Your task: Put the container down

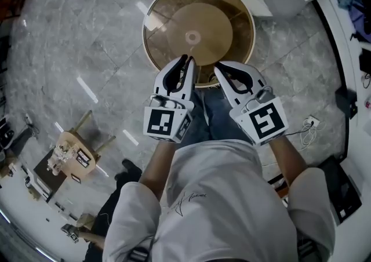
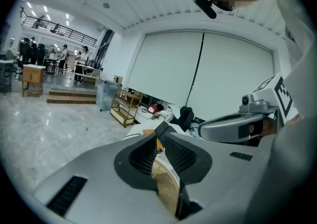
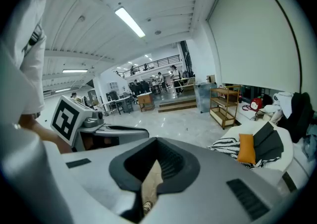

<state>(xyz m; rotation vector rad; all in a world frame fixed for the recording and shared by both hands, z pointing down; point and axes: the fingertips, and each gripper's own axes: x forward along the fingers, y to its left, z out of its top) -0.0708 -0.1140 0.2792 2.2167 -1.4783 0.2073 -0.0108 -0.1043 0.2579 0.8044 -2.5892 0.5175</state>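
Marble floor [image 1: 69,35] gleams grey under container [image 1: 199,32]; white sofa [image 1: 284,0] beyond.

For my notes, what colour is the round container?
Translucent amber-brown container, with a paler rim; it shows best in the head view.

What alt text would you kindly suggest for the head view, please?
Seen from above, a person grips a round, translucent brown container by its near rim, left tongs and right tongs clamped side by side, against a grey marble floor.

Grey marble floor [image 1: 87,35], wooden shelf [image 3: 224,105], ceiling strip light [image 3: 130,22]
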